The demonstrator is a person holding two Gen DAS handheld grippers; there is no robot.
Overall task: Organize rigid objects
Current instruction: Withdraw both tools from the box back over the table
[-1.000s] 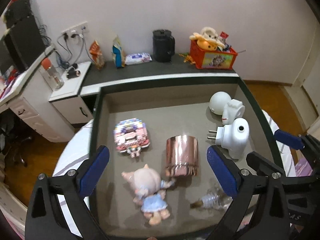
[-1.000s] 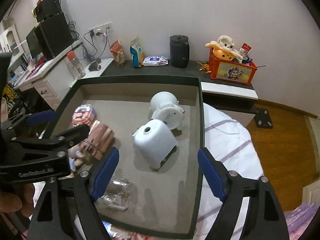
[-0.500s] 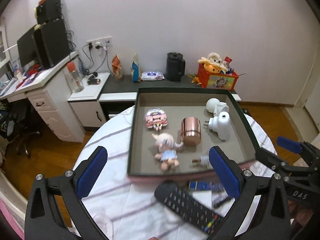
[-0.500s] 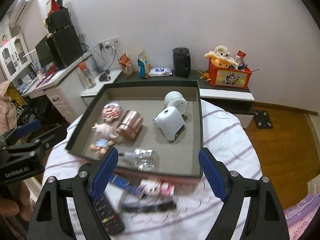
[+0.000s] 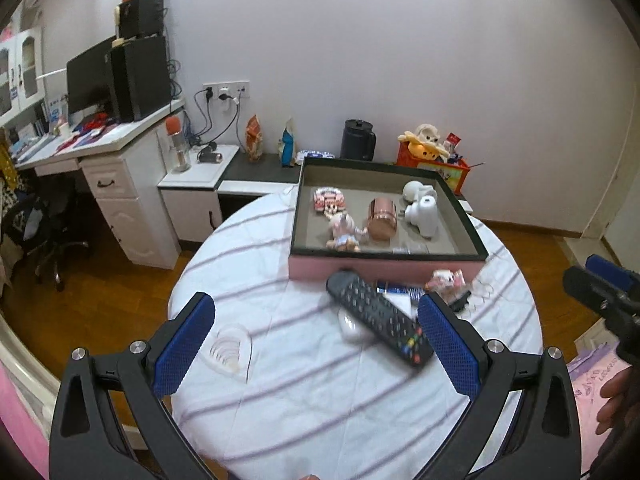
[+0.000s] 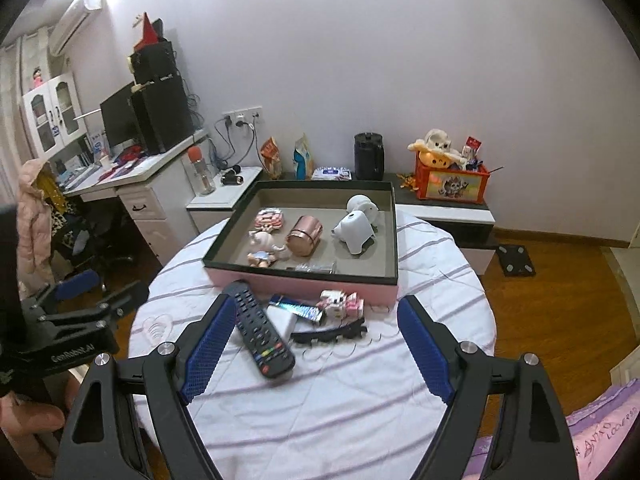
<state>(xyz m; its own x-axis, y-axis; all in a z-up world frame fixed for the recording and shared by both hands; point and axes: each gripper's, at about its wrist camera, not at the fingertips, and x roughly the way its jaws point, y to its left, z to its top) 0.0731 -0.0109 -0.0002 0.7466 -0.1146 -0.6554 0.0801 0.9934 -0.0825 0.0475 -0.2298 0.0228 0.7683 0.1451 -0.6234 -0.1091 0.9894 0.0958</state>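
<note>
Both held back from the round table (image 6: 420,360), well short of the clutter: left gripper (image 5: 316,344) with jaws wide and nothing between the pads, right gripper (image 6: 316,354) likewise spread wide and empty. Near edge of the pink-sided tray (image 6: 320,285) crowded by what is not yet sorted: black remote (image 6: 262,336) lying slantwise on a white flat block (image 6: 285,322), a shiny blue wrapped bar (image 6: 298,309), a pink-and-white blocky toy (image 6: 344,304), a black toothed clip or comb (image 6: 330,334) (too small to tell which). Already in the tray: copper-coloured cup (image 6: 305,236) on its side, white plug-in device (image 6: 354,232), white rounded figure (image 6: 362,206) behind it, doll in a blue dress (image 6: 264,250), flat pink figure (image 6: 269,219), and something clear and crinkled (image 6: 316,267) at the near wall. Remote probably light, stiff, smooth plastic with rubbery keys; best pinched across its narrow width near the middle, not by an end, to stop it swinging. Blocky toy likely hard but apt to shed parts if squeezed hard; foil bar slippery. Striped cloth (image 5: 312,392) soft and slack, so liable to bunch under a scraping fingertip.
</note>
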